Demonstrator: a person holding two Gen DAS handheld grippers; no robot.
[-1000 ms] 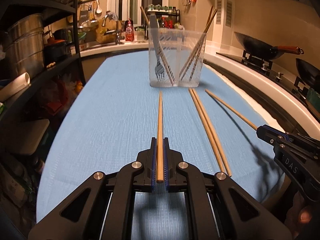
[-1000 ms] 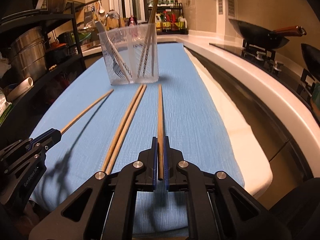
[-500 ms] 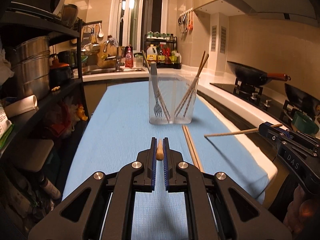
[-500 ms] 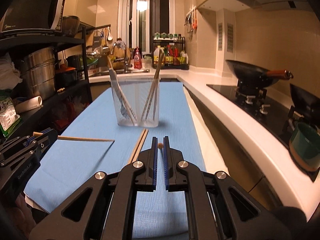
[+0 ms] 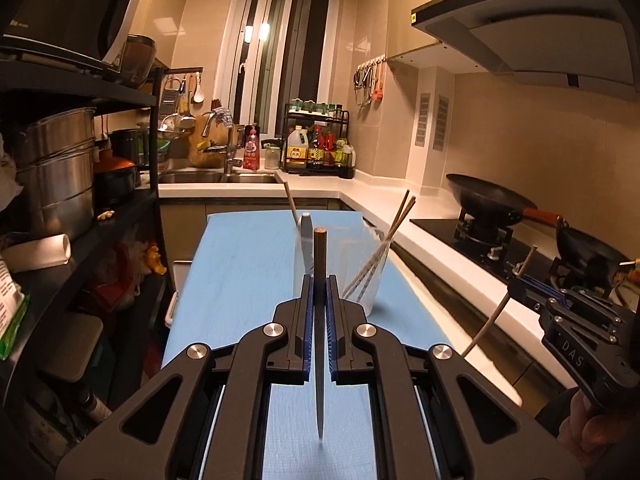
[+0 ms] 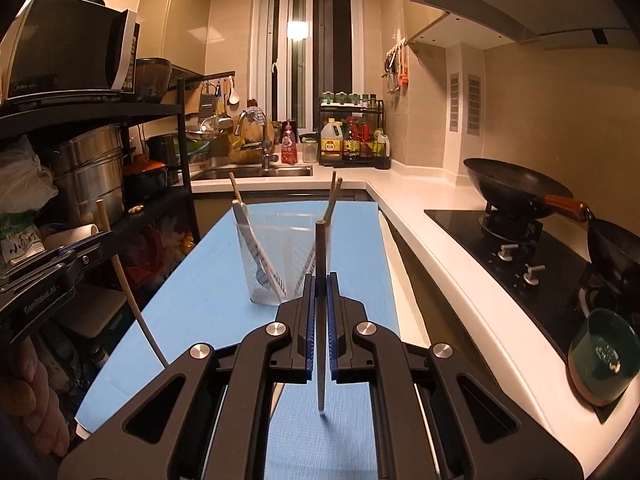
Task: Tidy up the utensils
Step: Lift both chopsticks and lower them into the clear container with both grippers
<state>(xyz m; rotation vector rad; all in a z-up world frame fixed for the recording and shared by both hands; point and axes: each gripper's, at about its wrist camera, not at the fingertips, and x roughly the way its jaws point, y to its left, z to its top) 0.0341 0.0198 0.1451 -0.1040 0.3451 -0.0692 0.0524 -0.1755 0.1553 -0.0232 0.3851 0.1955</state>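
My left gripper [image 5: 319,280] is shut on a wooden chopstick [image 5: 319,256] that stands upright, tip down, above the blue mat [image 5: 248,264]. My right gripper [image 6: 319,278] is shut on another chopstick [image 6: 320,248], also upright. Each gripper shows in the other's view, the right one [image 5: 520,286] with its chopstick [image 5: 500,312] and the left one [image 6: 106,240] with its chopstick [image 6: 120,272]. Ahead stands a clear divided holder [image 6: 280,256], also in the left wrist view [image 5: 368,276]. It holds a fork [image 6: 256,256] and chopsticks [image 6: 334,196].
A black shelf rack [image 5: 80,208] with steel pots stands left of the mat. A white counter [image 6: 440,240], a hob with black woks [image 6: 516,188] and a green bowl [image 6: 600,360] lie to the right. A sink [image 5: 216,178] and bottles are at the back.
Both grippers have lifted their chopsticks off the mat and turned them from flat to upright. The two loose chopsticks on the mat are out of view.
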